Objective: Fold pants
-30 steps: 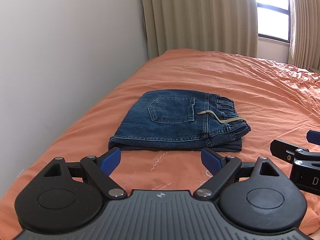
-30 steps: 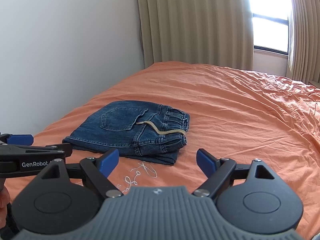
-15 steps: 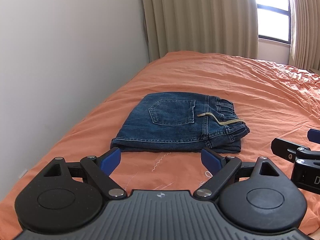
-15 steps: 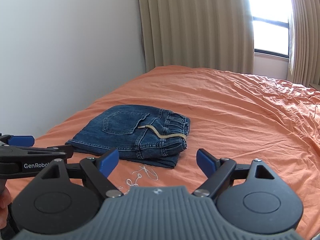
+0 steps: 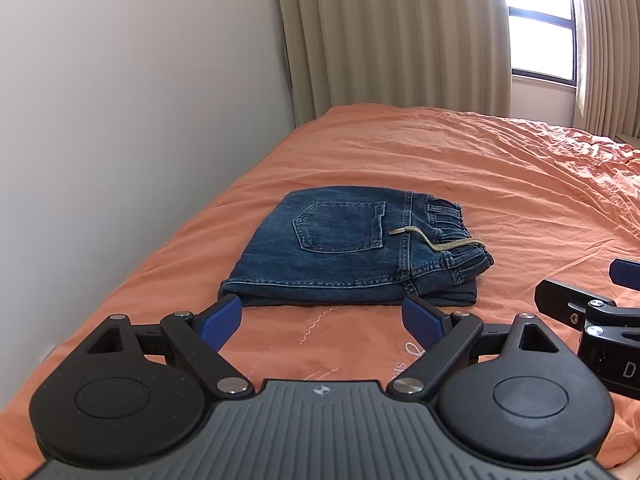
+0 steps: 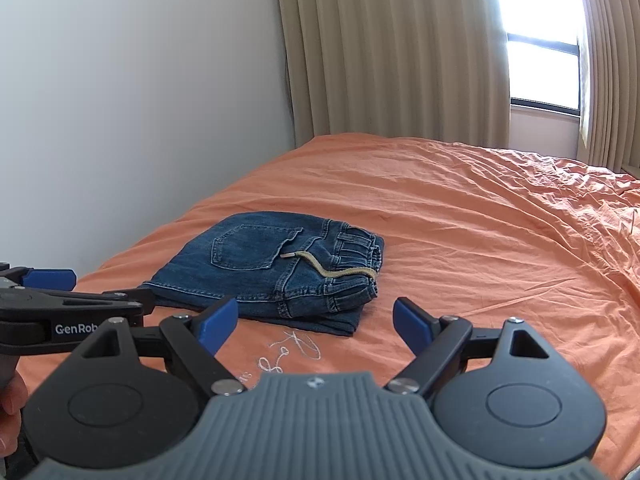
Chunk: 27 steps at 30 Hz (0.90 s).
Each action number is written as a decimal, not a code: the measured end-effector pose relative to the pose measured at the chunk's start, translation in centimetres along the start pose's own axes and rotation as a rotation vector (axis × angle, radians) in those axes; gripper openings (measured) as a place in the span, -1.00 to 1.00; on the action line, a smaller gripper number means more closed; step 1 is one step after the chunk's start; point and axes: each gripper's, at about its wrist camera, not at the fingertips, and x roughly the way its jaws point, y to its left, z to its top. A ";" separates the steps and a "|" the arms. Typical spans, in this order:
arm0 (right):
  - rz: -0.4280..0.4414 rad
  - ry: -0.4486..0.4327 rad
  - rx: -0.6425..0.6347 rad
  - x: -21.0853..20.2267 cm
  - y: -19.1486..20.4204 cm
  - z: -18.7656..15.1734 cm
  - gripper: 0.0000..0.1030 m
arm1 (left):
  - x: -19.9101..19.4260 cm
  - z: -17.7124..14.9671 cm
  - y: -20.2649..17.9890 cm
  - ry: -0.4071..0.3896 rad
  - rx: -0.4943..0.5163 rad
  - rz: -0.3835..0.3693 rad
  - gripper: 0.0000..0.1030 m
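The blue denim pants [image 5: 352, 252] lie folded in a compact stack on the orange bed [image 5: 500, 184], back pocket up, a tan drawstring [image 5: 440, 242] across the waistband. They also show in the right wrist view [image 6: 272, 268]. My left gripper [image 5: 322, 320] is open and empty, just short of the stack's near edge. My right gripper [image 6: 316, 320] is open and empty, near the stack's right corner. Each gripper appears at the edge of the other's view.
A white wall [image 5: 120, 120] runs along the bed's left side. Beige curtains [image 5: 400, 40] and a bright window [image 5: 540, 48] stand at the far end. White embroidery [image 6: 288, 354] marks the sheet near me. The sheet is wrinkled at the right.
Both grippers have pulled back and risen slightly from the folded pants. The pants lie unchanged. Both grippers stay open.
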 end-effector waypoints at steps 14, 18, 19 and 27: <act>-0.008 -0.011 0.005 -0.9 -0.9 0.5 0.58 | -0.2 0.5 -1.1 -0.008 0.014 -0.016 1.00; 0.000 -0.013 0.003 -1.0 -0.8 0.5 0.58 | -0.5 0.6 -1.3 -0.014 0.021 -0.011 1.00; 0.002 -0.015 0.000 -1.0 -0.8 0.6 0.58 | -0.5 0.6 -1.3 -0.016 0.020 -0.010 1.00; 0.011 -0.021 -0.001 -1.2 -0.9 0.6 0.58 | -0.9 0.8 -1.4 -0.025 0.026 -0.008 1.00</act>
